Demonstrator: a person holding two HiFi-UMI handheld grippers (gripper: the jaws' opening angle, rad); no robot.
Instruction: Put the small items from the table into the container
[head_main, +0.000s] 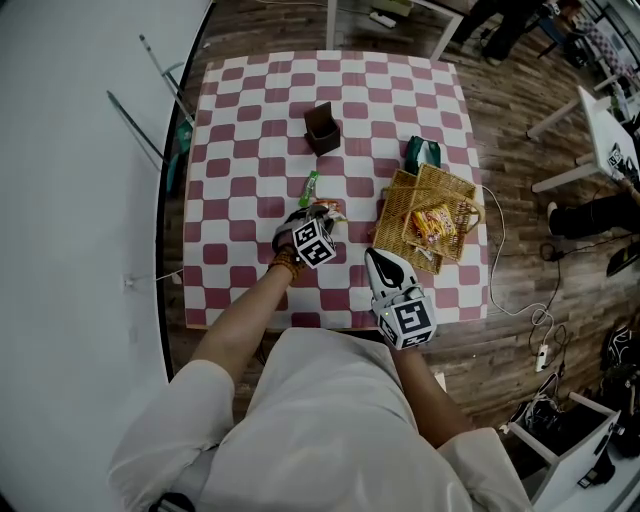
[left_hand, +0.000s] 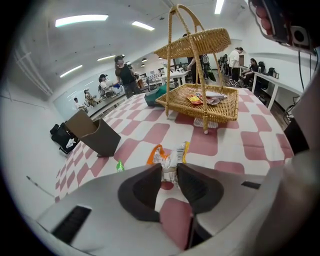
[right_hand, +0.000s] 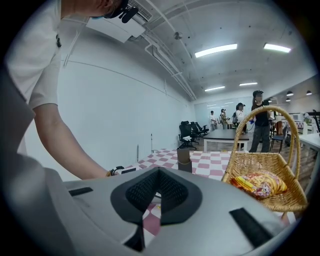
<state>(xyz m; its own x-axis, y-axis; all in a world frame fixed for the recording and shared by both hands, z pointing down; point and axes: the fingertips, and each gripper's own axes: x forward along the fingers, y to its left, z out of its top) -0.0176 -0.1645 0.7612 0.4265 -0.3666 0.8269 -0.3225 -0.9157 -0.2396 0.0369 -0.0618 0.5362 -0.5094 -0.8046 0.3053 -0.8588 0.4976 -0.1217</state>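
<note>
A small orange-and-silver snack packet (left_hand: 169, 158) lies on the checked tablecloth (head_main: 250, 120), and my left gripper (left_hand: 169, 169) is shut on it, its pads pressing both sides. In the head view the left gripper (head_main: 318, 214) points down at the packet (head_main: 332, 209) near the table's middle. The wicker basket (head_main: 460, 190) stands to the right with a yellow snack bag (head_main: 432, 224) inside. A green stick packet (head_main: 309, 187) lies just beyond the left gripper. My right gripper (head_main: 378, 262) hovers near the front edge, left of the basket, shut with nothing in it (right_hand: 159, 172).
A brown open box (head_main: 321, 127) stands at the table's far middle. A dark green bag (head_main: 422, 153) rests behind the basket. The basket's tall handle (left_hand: 182, 30) arches over it. People and desks fill the room beyond the table.
</note>
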